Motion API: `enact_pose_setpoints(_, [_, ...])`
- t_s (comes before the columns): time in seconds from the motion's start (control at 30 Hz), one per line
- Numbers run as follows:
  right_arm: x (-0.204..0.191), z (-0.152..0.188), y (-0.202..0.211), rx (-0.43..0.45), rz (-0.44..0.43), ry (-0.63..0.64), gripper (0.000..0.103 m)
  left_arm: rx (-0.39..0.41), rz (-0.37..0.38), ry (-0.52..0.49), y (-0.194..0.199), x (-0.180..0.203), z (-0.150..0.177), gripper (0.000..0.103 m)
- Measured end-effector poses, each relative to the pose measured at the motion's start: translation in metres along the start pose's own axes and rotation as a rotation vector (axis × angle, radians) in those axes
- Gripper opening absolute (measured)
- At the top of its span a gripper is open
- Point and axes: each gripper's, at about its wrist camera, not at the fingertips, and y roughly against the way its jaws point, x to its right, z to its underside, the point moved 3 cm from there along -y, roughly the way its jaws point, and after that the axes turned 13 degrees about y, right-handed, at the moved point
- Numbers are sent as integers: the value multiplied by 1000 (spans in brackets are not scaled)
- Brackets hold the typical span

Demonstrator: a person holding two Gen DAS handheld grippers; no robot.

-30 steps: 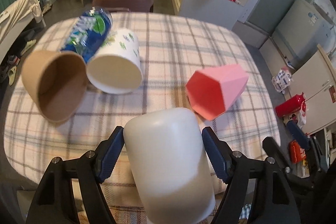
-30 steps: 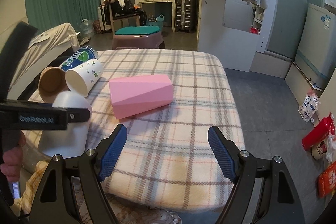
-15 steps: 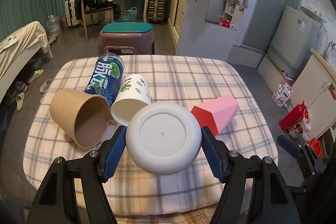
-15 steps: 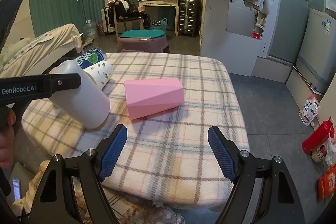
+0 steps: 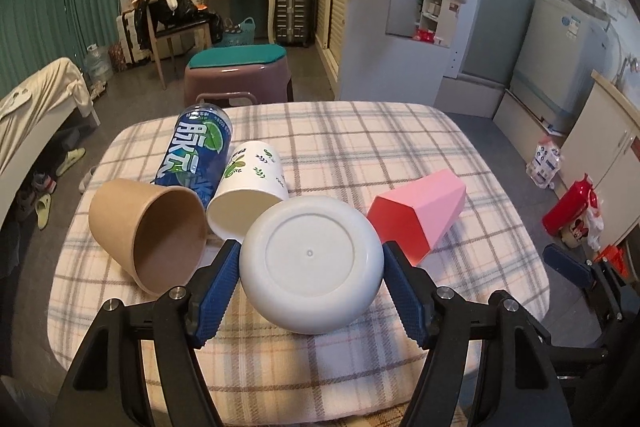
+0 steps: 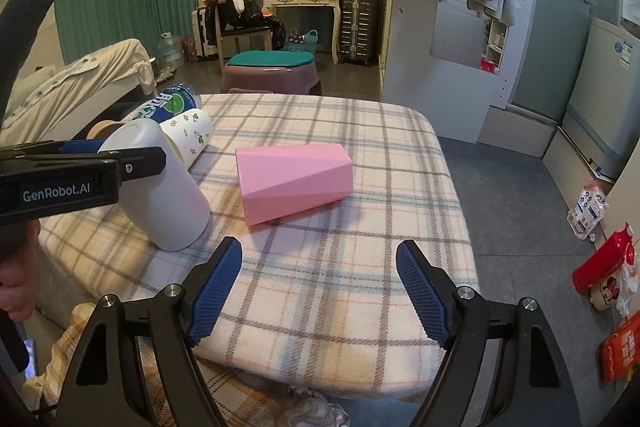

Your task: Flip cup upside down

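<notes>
My left gripper (image 5: 312, 267) is shut on a plain white cup (image 5: 310, 263). The cup's flat base faces the left wrist camera. In the right wrist view the white cup (image 6: 168, 195) is tilted, base up and to the left, with its mouth end touching the plaid tablecloth (image 6: 340, 259) at the table's left front. The left gripper's black finger (image 6: 100, 175) crosses the cup there. My right gripper (image 6: 318, 287) is open and empty above the table's front edge.
A pink faceted cup (image 5: 416, 215) lies on its side at the right. A brown paper cup (image 5: 152, 227), a white leaf-print cup (image 5: 248, 187) and a blue drink can (image 5: 196, 151) lie on their sides at the left. A purple stool (image 5: 238, 75) stands behind the table.
The left gripper has turned the white cup from lying side-on to base toward the camera and lowered it until its mouth end meets the cloth. The right gripper has stayed open and nearly still.
</notes>
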Motion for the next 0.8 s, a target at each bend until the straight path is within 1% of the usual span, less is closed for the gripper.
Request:
enact_pose_setpoints(0.07, [1, 0, 0, 0, -1, 1, 80, 0, 9, 2, 0, 0, 0, 75])
enact_pose_setpoints(0.1, [1, 0, 0, 1, 0, 0, 80, 1, 12, 4, 1, 0, 0, 79])
enact_pose_setpoints(0.13, [1, 0, 1, 3, 1, 0, 80, 6, 14, 6, 2, 0, -1, 80])
enact_pose_setpoints(0.23, [2, 1, 4, 9, 5, -2, 80, 38, 15, -2, 12, 2, -3, 84])
enact_pose_setpoints(0.27, [2, 2, 5, 11, 6, -3, 80, 46, 12, -5, 14, 2, -3, 87])
enact_pose_setpoints(0.33, [2, 2, 9, 18, 10, -7, 80, 80, 19, -15, 24, 4, -4, 88])
enact_pose_setpoints(0.47, [1, 1, 25, 54, 20, -13, 80, 170, 32, -31, 51, 6, -5, 88])
enact_pose_setpoints(0.57, [-1, 1, 42, 95, 29, -26, 80, 254, 54, -23, 74, 2, -2, 88])
enact_pose_setpoints(0.7, [-9, 3, 65, 165, 40, -29, 80, 382, 54, -10, 105, -10, 12, 88])
enact_pose_setpoints(0.8, [-20, 6, 82, 215, 46, -23, 80, 431, 41, -1, 119, -23, 25, 88])
